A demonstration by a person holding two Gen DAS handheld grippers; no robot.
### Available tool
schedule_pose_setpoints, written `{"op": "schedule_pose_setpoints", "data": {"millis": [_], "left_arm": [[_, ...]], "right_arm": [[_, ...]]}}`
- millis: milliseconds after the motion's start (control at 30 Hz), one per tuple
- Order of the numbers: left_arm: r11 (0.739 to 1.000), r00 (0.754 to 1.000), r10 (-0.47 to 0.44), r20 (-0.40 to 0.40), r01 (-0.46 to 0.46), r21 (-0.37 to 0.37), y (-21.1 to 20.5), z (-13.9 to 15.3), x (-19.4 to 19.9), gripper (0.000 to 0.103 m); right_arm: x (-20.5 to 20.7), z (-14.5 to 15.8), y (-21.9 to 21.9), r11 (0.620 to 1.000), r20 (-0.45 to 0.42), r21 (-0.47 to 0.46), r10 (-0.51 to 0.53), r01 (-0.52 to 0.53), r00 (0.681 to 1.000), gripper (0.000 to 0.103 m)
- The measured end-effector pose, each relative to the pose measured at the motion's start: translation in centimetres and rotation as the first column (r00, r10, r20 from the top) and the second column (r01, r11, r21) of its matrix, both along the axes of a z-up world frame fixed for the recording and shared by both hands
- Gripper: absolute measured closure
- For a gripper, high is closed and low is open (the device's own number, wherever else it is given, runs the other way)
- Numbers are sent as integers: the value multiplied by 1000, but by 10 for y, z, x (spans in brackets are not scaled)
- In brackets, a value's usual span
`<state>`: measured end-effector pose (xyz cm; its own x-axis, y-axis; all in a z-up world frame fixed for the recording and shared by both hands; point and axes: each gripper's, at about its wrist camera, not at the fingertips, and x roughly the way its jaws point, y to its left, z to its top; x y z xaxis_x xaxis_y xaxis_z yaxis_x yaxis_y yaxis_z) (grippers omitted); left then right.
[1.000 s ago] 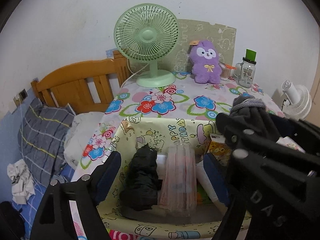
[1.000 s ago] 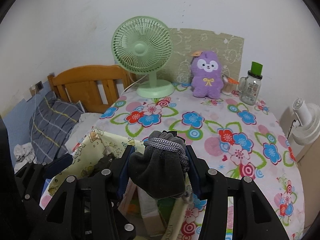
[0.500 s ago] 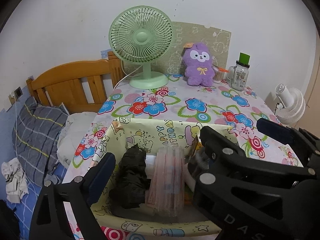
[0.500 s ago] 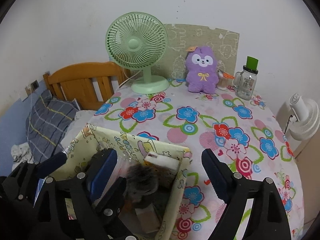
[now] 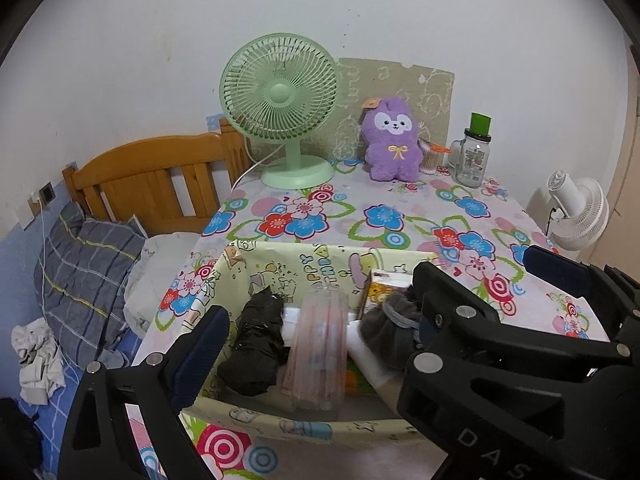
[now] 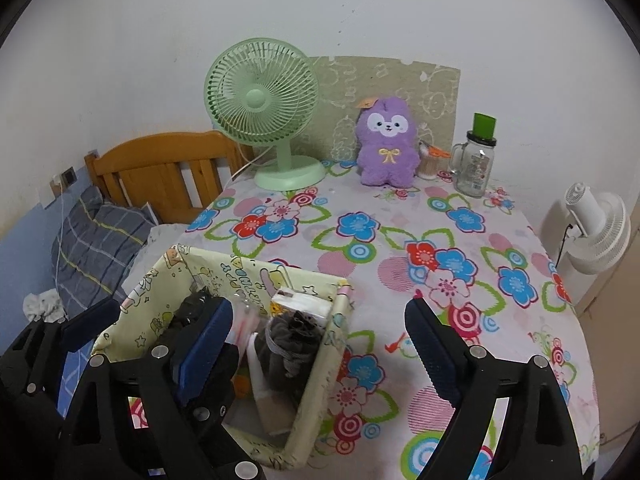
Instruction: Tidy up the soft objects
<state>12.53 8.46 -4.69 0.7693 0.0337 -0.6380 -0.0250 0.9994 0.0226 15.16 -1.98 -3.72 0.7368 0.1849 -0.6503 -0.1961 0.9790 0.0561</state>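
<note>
Grey sock bundle [image 6: 294, 344] lay inside the yellow fabric basket [image 6: 320, 364] on the floral table [image 6: 400, 216]. Right gripper [image 6: 320, 344] had just been opening, jaws apart, nothing between; left gripper [image 5: 316, 344] gaped wide, empty.

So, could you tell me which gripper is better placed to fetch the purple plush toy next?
Probably the right gripper: open, empty, over bare tablecloth. The purple plush toy sits far right.

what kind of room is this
Most likely a bedroom: a wooden bed headboard with a plaid pillow stands beside a table under a floral tablecloth, which holds a purple plush toy and a green desk fan.
</note>
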Motion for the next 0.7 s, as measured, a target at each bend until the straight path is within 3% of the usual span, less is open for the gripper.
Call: {"op": "schedule_pose_setpoints", "data": {"millis": [700], "left_arm": [[999,998,-53,26,53,4,-41,15,-28,3]], "right_arm": [[-37,16,-53,998,27,14,-64,63,998,10]]}}
